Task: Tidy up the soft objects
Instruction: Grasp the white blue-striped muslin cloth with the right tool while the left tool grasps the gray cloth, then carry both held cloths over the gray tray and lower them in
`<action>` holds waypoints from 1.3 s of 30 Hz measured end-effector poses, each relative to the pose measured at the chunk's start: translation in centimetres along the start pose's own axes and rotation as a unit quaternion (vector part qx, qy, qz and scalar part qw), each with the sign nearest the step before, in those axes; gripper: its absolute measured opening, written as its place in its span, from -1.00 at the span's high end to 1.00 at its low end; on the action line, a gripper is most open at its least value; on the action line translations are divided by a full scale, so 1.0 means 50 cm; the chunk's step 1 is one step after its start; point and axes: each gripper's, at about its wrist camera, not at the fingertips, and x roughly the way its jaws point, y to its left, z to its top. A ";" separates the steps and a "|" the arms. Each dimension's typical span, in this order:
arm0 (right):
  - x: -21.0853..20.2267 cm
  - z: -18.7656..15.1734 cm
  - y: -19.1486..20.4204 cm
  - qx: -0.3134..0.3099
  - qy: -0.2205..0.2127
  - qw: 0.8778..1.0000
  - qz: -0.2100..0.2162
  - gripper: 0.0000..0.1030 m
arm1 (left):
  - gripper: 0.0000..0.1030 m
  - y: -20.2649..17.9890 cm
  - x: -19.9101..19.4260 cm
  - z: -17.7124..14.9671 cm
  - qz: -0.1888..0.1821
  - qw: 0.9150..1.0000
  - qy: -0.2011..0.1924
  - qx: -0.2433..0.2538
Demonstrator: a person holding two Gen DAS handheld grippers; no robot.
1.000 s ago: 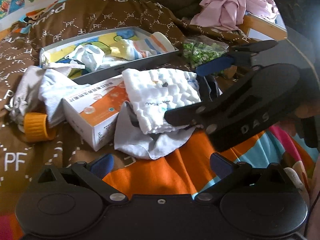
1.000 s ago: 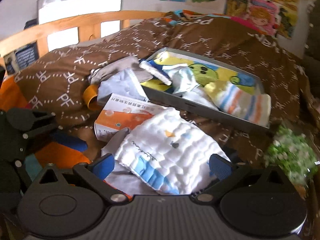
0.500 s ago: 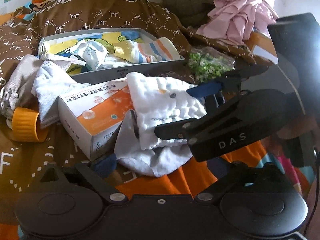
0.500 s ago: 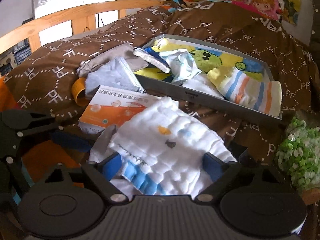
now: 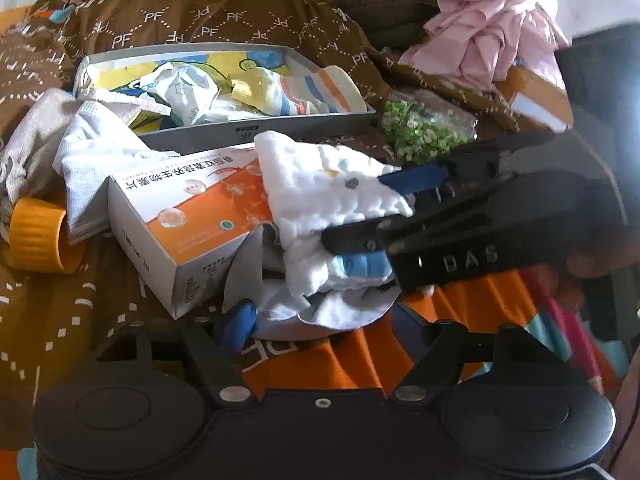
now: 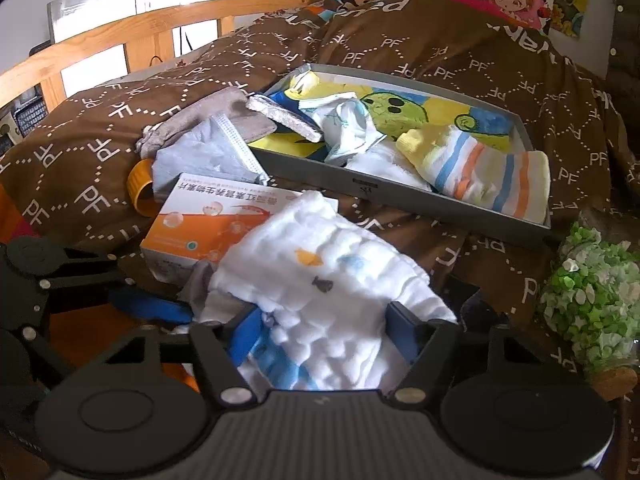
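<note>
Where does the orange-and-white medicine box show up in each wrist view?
Left wrist: medicine box sits left of centre, its right end under the white quilted cloth.
Right wrist: medicine box sits left of centre, beyond the cloth.
Shared landmark: the grey tray just behind it.

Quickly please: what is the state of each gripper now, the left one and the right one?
Left gripper: jaws closing around the grey cloth, not yet pinched.
Right gripper: jaws closing around the white quilted cloth, not clearly gripped yet.

R gripper (image 6: pixel 320 330) closing | white cloth (image 6: pixel 320 280) btwn fingers (image 6: pixel 400 330) | contact unclear, prob. touching
</note>
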 end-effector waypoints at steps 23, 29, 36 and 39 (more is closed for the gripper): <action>-0.028 0.009 -0.038 0.087 -0.022 0.996 0.022 0.67 | 0.92 0.015 -0.012 0.019 0.066 0.998 0.001 -0.017; -0.062 0.010 -0.070 0.141 -0.058 0.987 0.053 0.70 | 0.94 0.024 -0.043 0.034 0.076 0.995 -0.015 -0.062; -0.107 0.004 -0.129 0.228 -0.130 0.957 0.122 0.69 | 0.94 0.021 -0.108 0.051 0.073 0.991 -0.065 -0.086; -0.120 0.005 -0.143 0.234 -0.151 0.954 0.106 0.69 | 0.94 0.023 -0.126 0.056 0.080 0.990 -0.081 -0.089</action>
